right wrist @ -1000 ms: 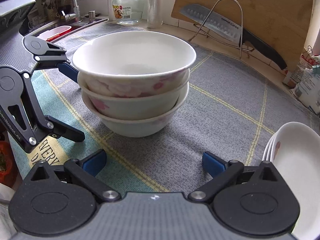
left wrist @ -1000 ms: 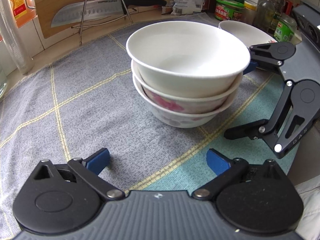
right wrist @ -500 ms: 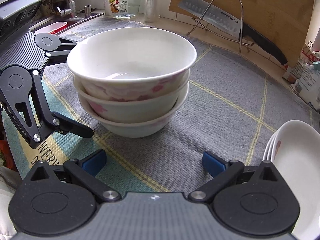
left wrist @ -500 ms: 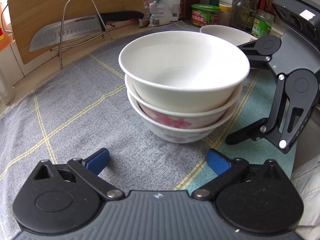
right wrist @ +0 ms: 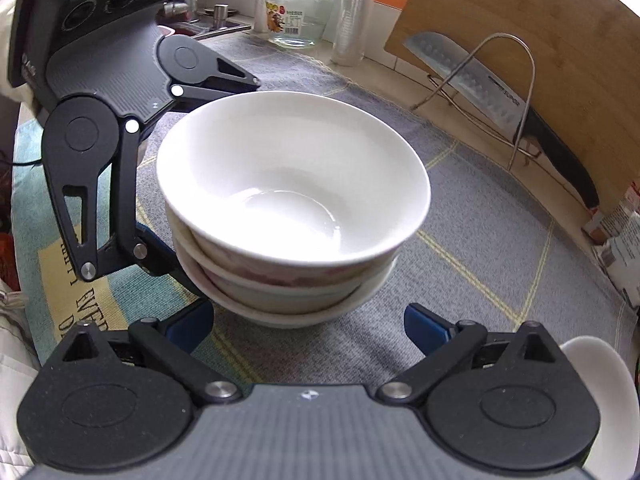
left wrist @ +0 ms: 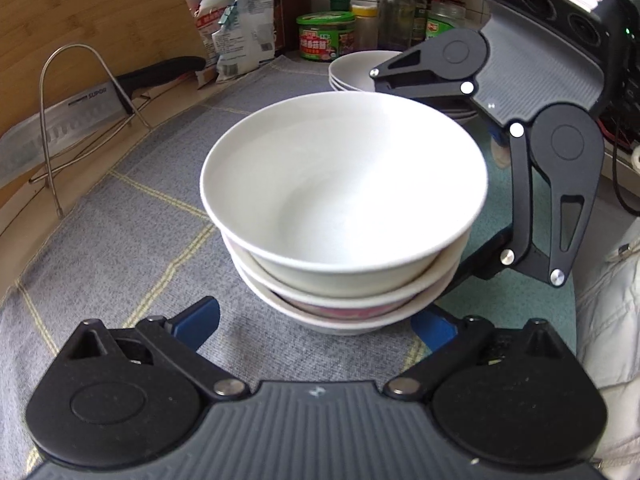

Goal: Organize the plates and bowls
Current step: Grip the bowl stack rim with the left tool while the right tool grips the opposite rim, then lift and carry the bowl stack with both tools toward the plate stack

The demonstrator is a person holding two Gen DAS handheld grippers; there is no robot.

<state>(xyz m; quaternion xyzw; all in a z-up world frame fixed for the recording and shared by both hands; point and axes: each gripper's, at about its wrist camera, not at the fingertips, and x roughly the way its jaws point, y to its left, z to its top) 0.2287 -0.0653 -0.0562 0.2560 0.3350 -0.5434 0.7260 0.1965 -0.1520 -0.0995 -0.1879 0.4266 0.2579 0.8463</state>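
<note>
Three bowls (left wrist: 344,200) already sit nested in one stack on the grey checked cloth (left wrist: 120,232) covering the tabletop, so the bowl half of the job looks done. A pile of white plates (left wrist: 352,70) stands at the far side behind the stack in the left wrist view, near the jars; it appears gathered too, though how many are in it cannot be told. The left gripper (left wrist: 316,320) has its jaws wide but closing, the bottom of the stack between them, pads not yet pressing. The right gripper (right wrist: 308,320) faces the stack from the opposite side, jaws spread and apart from it. What seems left is shifting the stack to its final place
</note>
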